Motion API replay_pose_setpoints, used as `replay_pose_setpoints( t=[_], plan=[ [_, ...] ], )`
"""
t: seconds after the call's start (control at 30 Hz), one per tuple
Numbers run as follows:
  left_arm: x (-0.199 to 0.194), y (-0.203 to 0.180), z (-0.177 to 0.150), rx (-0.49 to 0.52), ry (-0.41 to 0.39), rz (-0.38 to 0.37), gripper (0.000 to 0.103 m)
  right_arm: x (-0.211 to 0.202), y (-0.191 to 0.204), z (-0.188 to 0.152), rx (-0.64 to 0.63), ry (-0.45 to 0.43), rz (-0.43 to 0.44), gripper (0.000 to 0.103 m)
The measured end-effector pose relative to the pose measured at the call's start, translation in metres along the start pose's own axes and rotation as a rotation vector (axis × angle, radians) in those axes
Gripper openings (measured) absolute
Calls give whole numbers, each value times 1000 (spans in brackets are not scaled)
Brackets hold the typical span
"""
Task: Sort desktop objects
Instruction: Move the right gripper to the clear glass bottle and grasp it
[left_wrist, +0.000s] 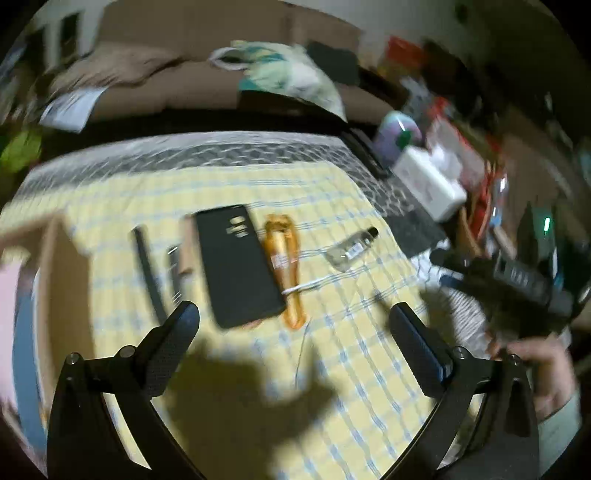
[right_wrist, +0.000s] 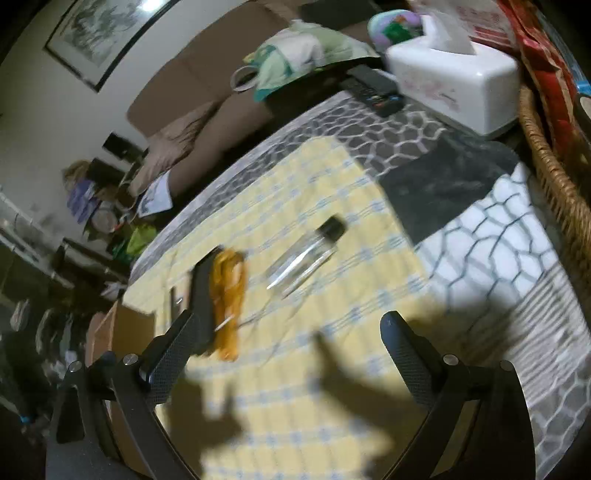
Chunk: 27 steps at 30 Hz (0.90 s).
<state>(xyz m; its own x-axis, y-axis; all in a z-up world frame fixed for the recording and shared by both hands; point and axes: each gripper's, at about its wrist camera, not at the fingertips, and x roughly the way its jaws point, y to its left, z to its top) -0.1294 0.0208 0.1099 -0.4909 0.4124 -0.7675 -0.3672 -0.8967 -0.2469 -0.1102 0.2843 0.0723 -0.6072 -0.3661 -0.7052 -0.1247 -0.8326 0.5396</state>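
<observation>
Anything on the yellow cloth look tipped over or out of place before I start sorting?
The clear bottle with the black cap lies on its side, no spill visible. The black phone case lies askew, its edge against the orange packet.

Both cameras sit just behind their own tongs and look forward and down over the table (left_wrist: 332, 387), each a little above the yellow checked cloth. The left wrist view faces along the table toward the sofa (left_wrist: 155, 92), with the phone case (left_wrist: 236, 266) near its centre. The right wrist view looks from further right, tilted, with the tissue box (right_wrist: 454, 77) close at upper right. Both views share the orange cable bundle (left_wrist: 282, 266), the clear bottle (right_wrist: 306, 258), the cloth and the sofa.
</observation>
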Motion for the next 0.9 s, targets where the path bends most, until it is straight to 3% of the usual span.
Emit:
replay_pose_setpoints(
  t=[0.1, 0.3, 0.4, 0.53, 0.63, 0.7, 0.73, 0.9],
  plan=[
    [37, -31, 11, 112, 26, 18, 103, 9, -11, 14, -12, 8, -17, 100],
    [115, -82, 23, 285, 61, 92, 103, 32, -26, 49, 7, 10, 35, 99],
    [141, -91, 29, 349, 80, 132, 103, 47, -29, 62, 8, 36, 54, 89],
    [168, -100, 33, 409, 121, 125, 99, 70, -35, 67, 22, 94, 105, 66],
    [182, -100, 31, 421, 154, 113, 92, 85, -36, 66, 22, 130, 103, 63],
    [191, -100, 29, 417, 179, 108, 79, 92, -35, 66, 14, 139, 87, 63],
    [193, -98, 28, 401, 185, 86, 78, 94, -36, 66, 15, 140, 88, 63],
    [190, -99, 26, 366, 166, 44, 50, 100, -32, 65, -8, 150, 77, 46]
  ],
)
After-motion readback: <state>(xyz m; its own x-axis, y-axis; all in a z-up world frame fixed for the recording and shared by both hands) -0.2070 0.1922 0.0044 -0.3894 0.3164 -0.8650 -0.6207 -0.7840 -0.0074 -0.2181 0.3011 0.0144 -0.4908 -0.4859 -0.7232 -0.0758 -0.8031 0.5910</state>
